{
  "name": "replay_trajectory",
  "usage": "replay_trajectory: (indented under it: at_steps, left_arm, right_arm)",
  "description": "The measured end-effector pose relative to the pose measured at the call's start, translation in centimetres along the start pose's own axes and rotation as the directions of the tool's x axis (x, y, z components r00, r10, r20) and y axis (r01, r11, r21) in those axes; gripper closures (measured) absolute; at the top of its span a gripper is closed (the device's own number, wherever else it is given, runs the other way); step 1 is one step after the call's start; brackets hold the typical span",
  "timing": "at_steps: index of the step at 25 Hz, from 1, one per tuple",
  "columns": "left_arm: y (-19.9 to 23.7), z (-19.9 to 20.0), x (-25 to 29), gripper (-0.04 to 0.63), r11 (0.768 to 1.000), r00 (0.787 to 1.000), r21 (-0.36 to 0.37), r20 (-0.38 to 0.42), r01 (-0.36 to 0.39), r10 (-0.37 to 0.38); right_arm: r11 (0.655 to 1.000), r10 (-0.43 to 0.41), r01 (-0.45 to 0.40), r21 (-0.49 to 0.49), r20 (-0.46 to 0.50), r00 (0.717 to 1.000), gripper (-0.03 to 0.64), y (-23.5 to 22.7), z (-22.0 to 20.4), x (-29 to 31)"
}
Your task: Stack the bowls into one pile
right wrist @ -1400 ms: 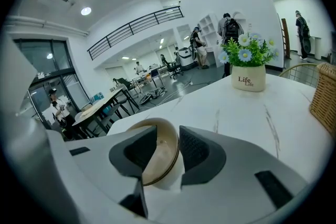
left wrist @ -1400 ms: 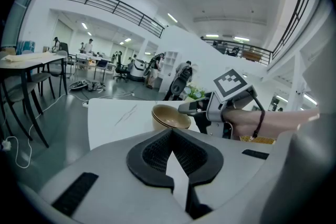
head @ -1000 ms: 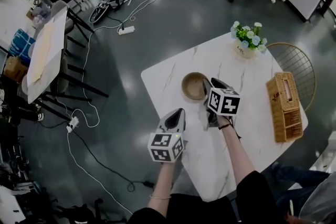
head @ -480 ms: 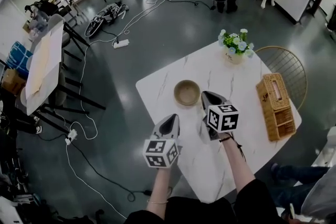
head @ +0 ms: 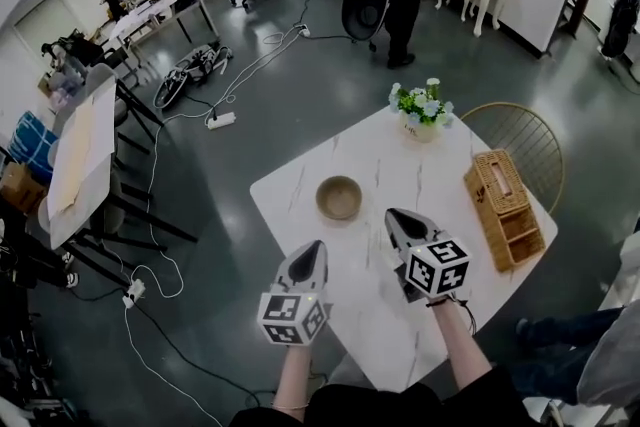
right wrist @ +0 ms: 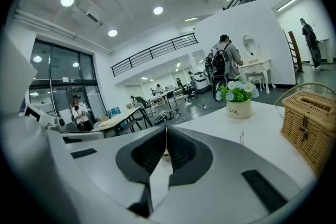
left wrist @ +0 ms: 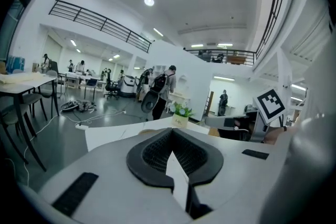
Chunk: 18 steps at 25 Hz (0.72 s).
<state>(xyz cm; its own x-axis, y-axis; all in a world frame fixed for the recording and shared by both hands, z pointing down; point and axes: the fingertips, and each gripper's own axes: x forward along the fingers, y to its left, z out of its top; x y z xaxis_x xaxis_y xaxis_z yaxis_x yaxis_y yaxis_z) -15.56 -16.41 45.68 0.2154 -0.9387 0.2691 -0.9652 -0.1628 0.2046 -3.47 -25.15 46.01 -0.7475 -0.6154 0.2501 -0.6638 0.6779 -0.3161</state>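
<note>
A large open hall with a dark glossy floor (head: 300, 95), crossed by cables (head: 262, 48), is seen around a white marble worktop (head: 370, 165). A wicker basket (head: 500, 208) is set lengthwise along the worktop's right edge, and a flower pot (head: 419, 111) at its far corner. The tan bowl (head: 339, 198), round in outline, is stood upright with its mouth upward near the left edge. The left tongs (head: 317, 246) and right tongs (head: 391, 214) are held closed and empty, tips pointed away from the person, apart from the bowl.
</note>
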Motion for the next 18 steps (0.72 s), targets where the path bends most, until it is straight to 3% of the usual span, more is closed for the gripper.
replay_trajectory:
  at_steps: [9, 18]
  left_arm:
    - [-3.8, 4.0, -3.0, 0.581, 0.996, 0.994, 0.075, 0.099, 0.049, -0.057]
    - [-6.4, 7.7, -5.2, 0.581, 0.988, 0.976, 0.140, 0.196, 0.065, -0.092]
  right_arm:
    - [0.999, -0.035, 0.036, -0.002, 0.121, 0.992, 0.601, -0.3, 2.6, -8.4]
    - [0.985, -0.106, 0.138, -0.106, 0.261, 0.959, 0.603, -1.8, 7.4, -15.5]
